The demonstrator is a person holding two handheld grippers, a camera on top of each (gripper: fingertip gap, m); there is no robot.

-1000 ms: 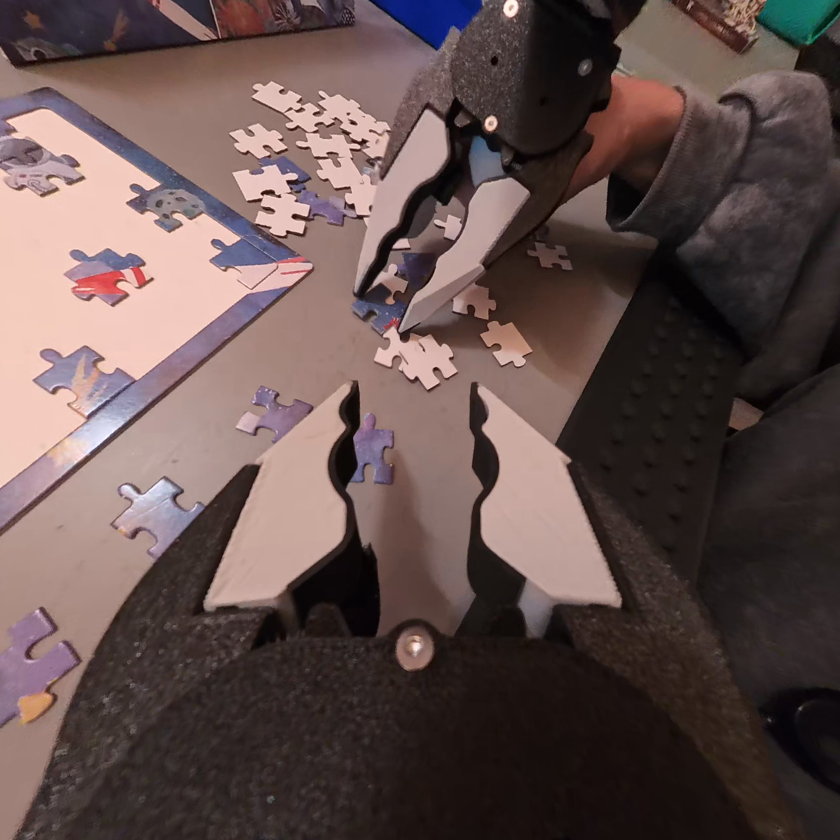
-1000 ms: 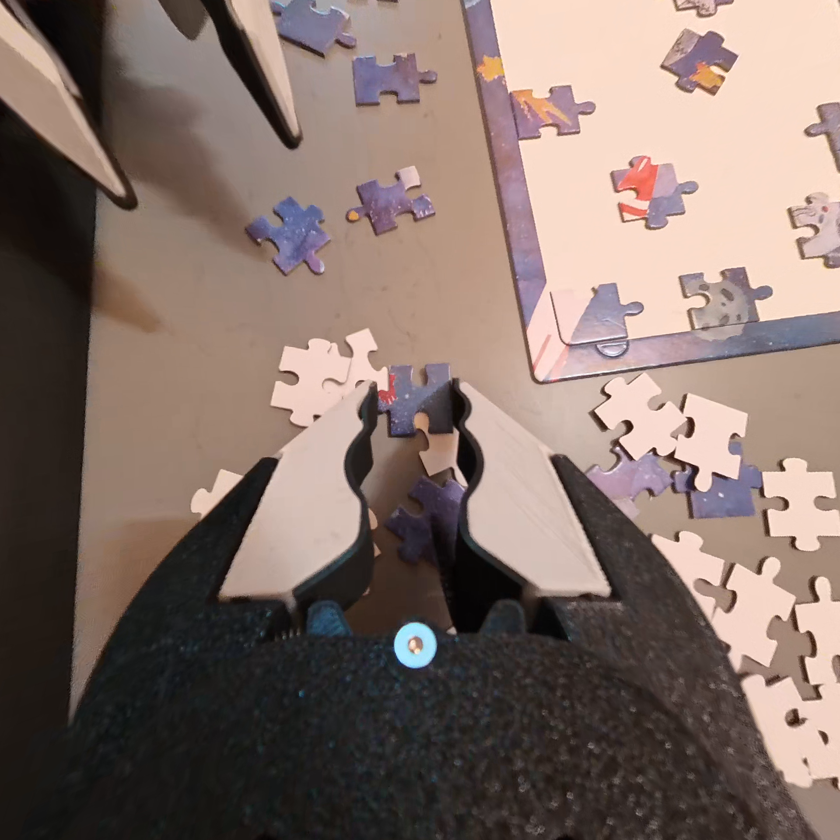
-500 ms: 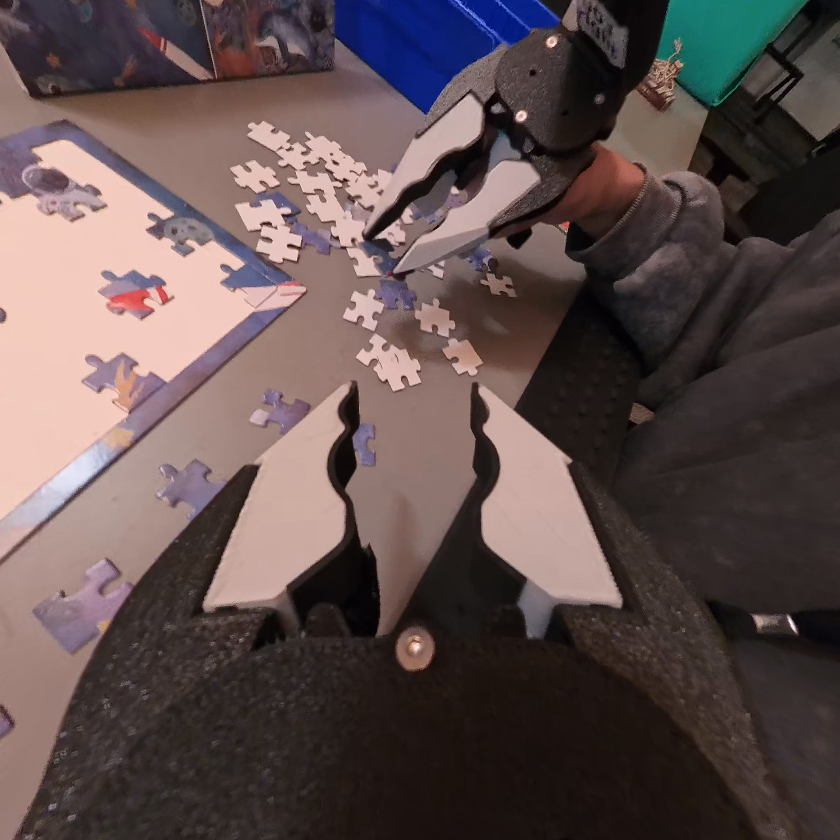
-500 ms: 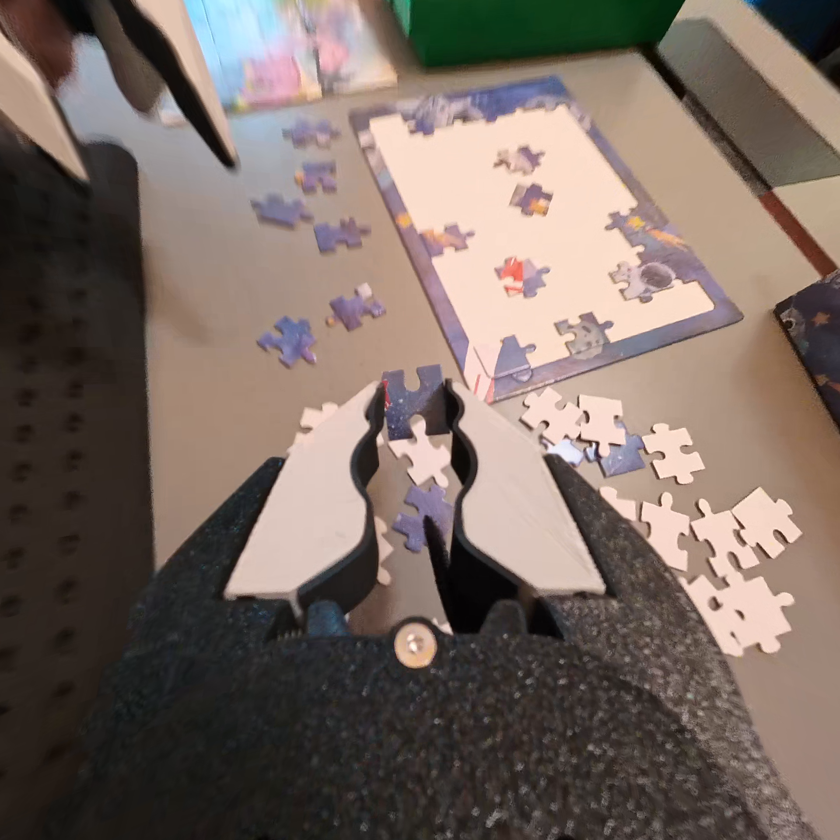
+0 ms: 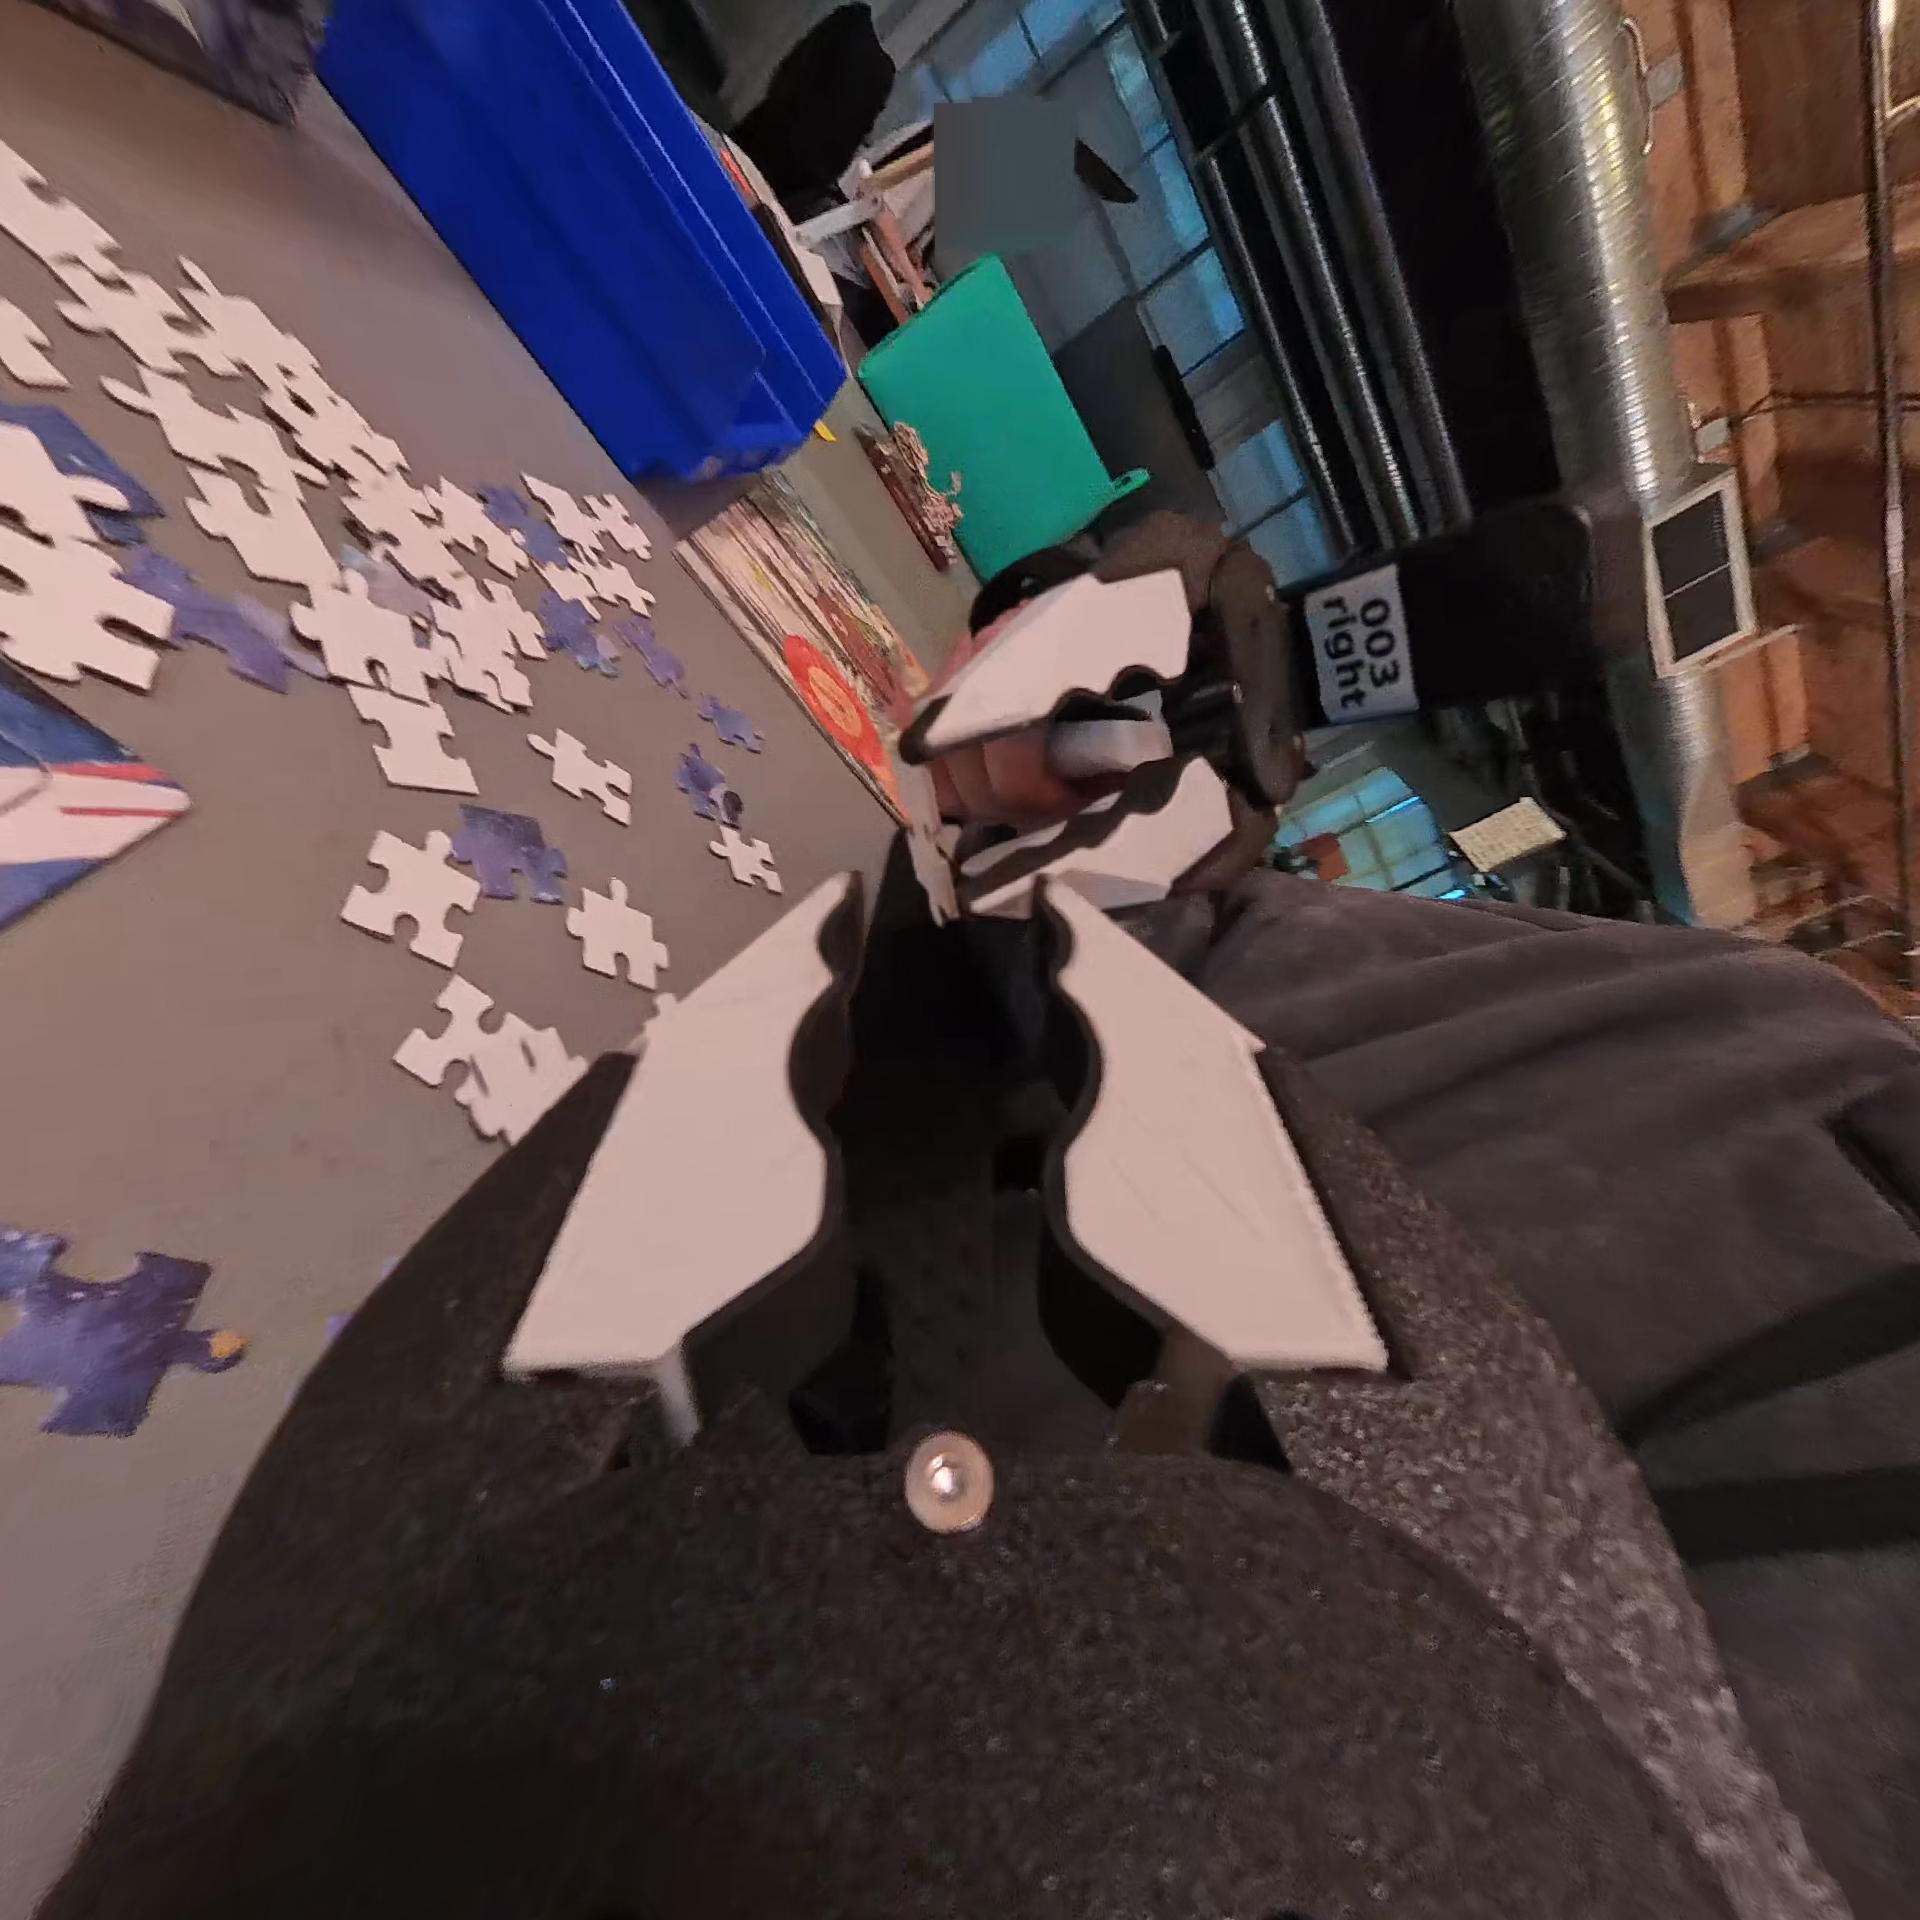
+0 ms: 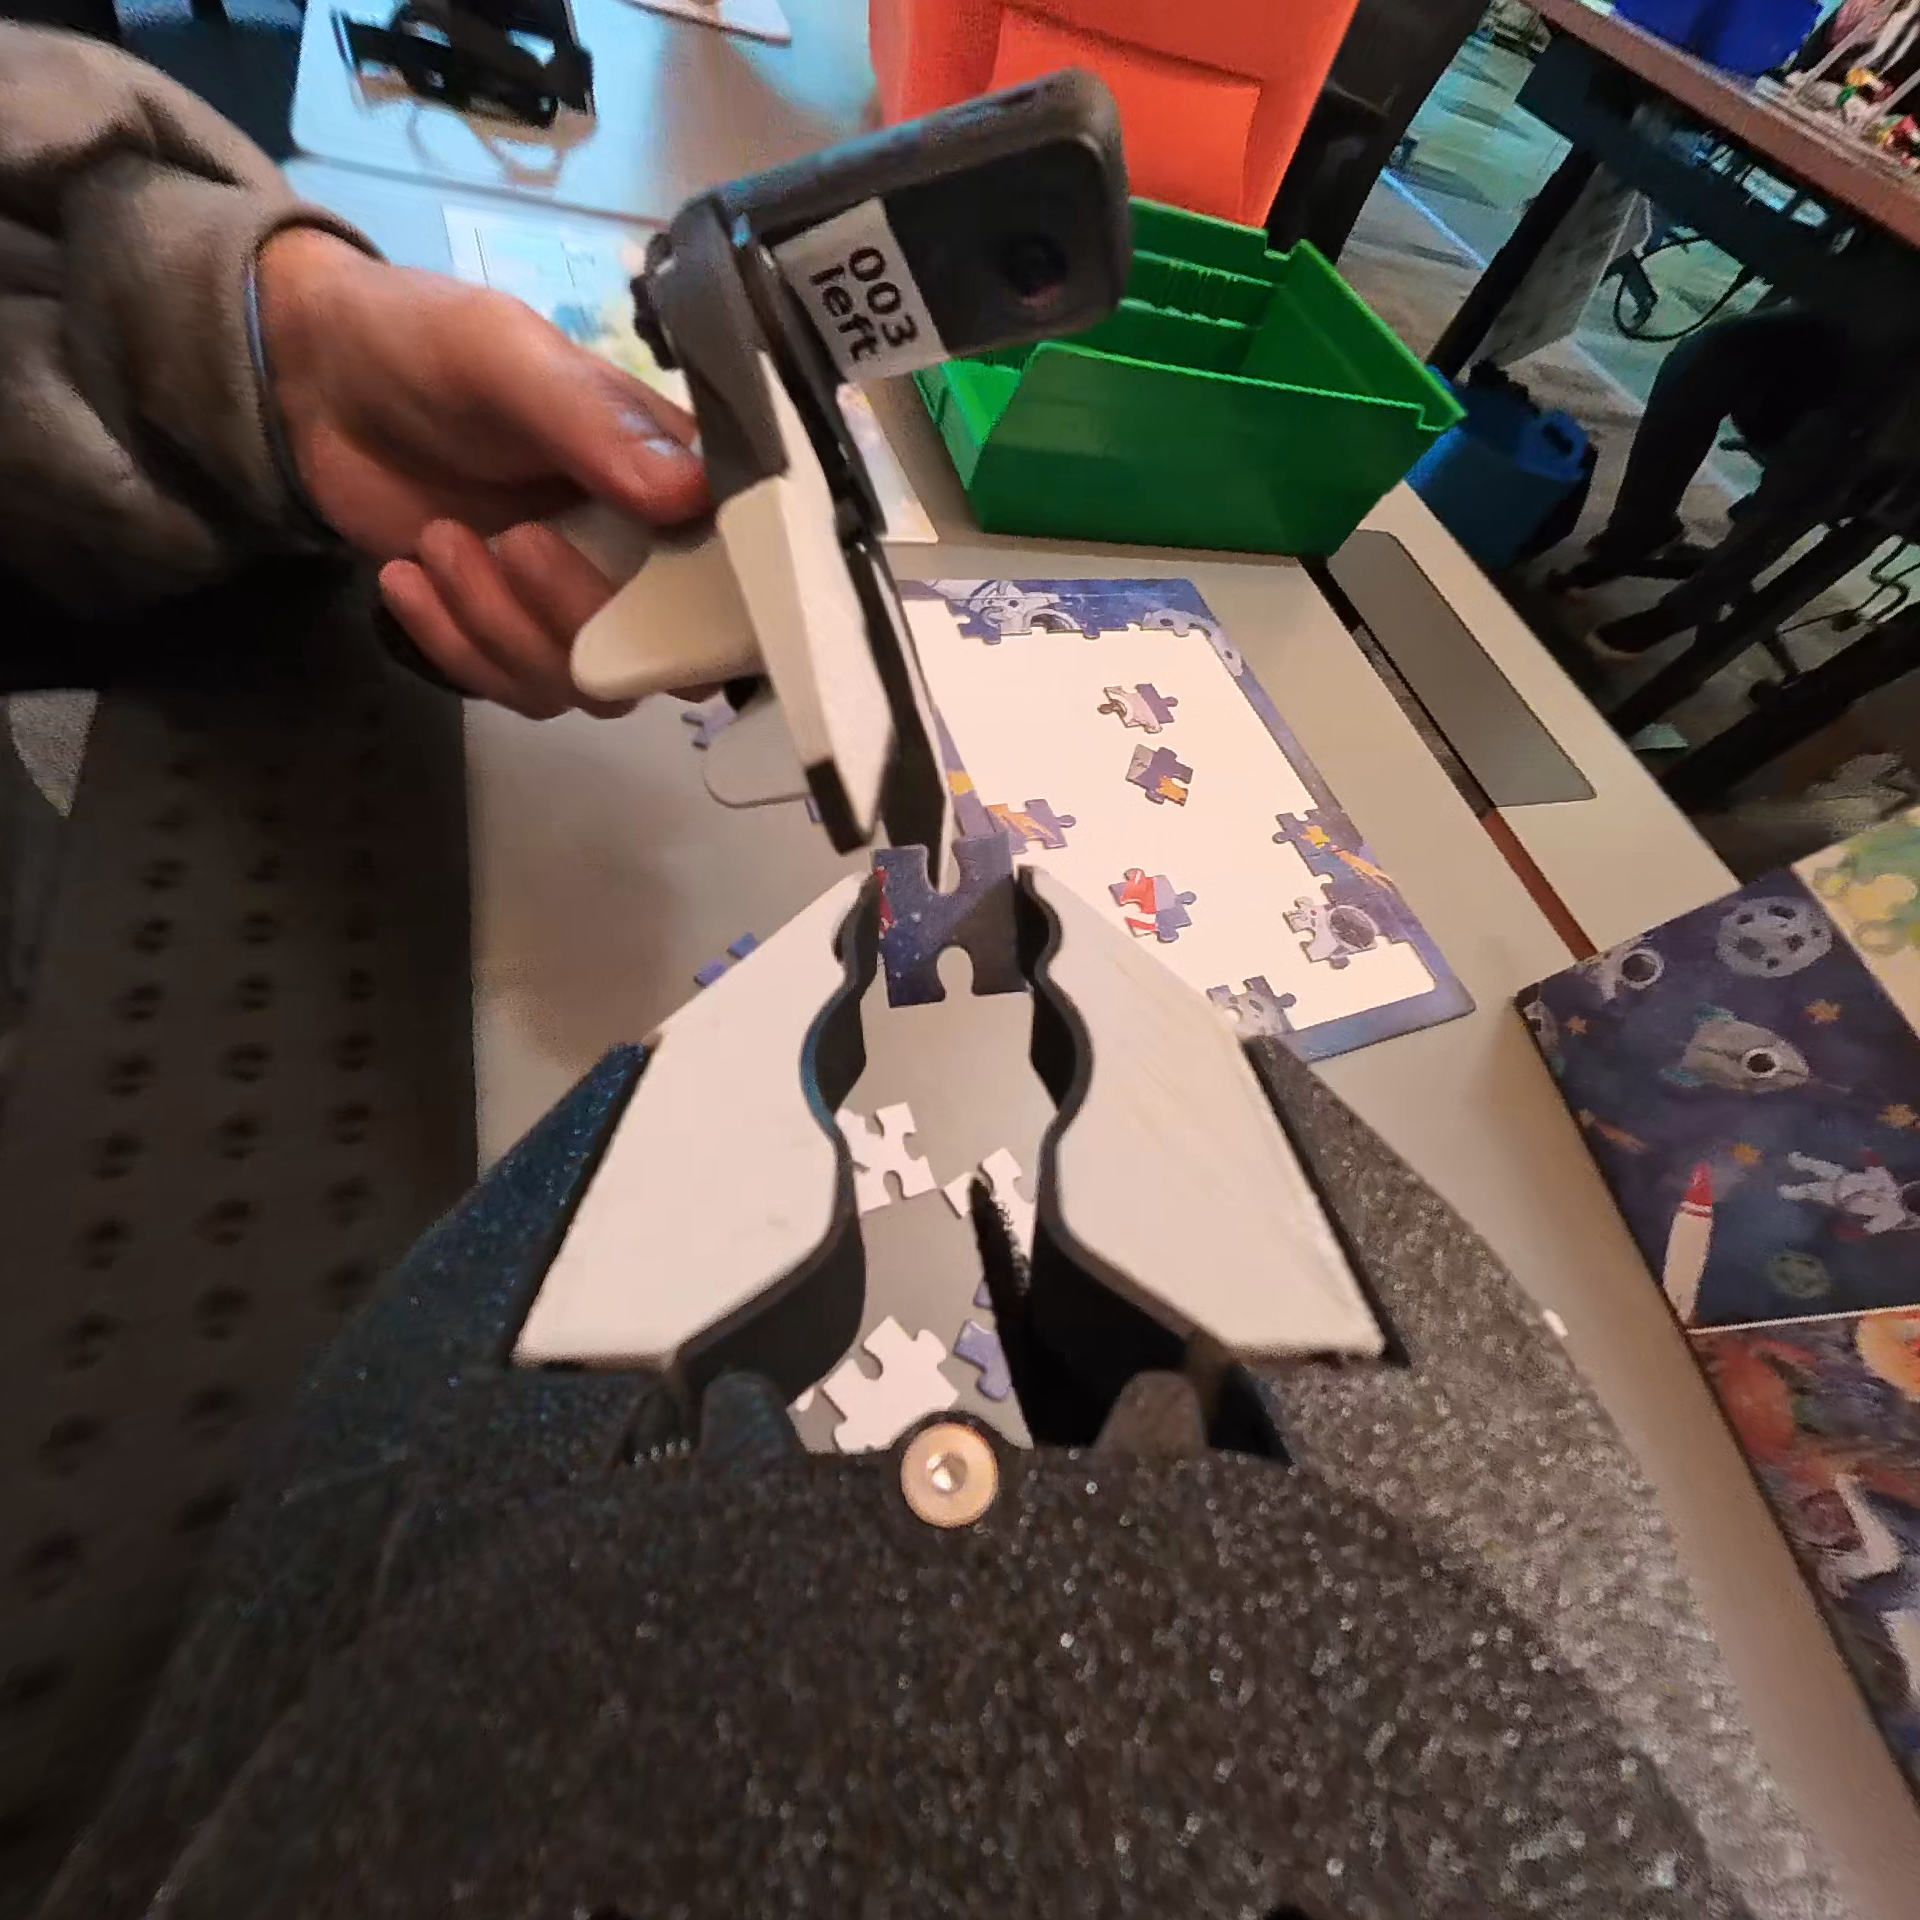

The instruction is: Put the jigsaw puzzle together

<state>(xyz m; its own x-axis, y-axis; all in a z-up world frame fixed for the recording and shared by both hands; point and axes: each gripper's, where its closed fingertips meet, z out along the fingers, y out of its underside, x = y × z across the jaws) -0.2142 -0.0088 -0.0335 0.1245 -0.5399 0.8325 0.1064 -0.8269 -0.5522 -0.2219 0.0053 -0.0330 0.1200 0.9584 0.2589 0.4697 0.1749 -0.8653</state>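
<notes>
Right tongs pinch blue puzzle piece; left tongs gape empty. Only right view shows puzzle board.

Left gripper: black speckled foam body, pale grey wavy-edged fingers, silver screw behind them. Right gripper: same build. Grey sleeve behind far gripper; white label on camera mount.

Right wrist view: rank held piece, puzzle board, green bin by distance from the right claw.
1. Held piece, between the right claw tips.
2. Puzzle board, ahead, slightly right.
3. Green bin, behind the board.
</notes>
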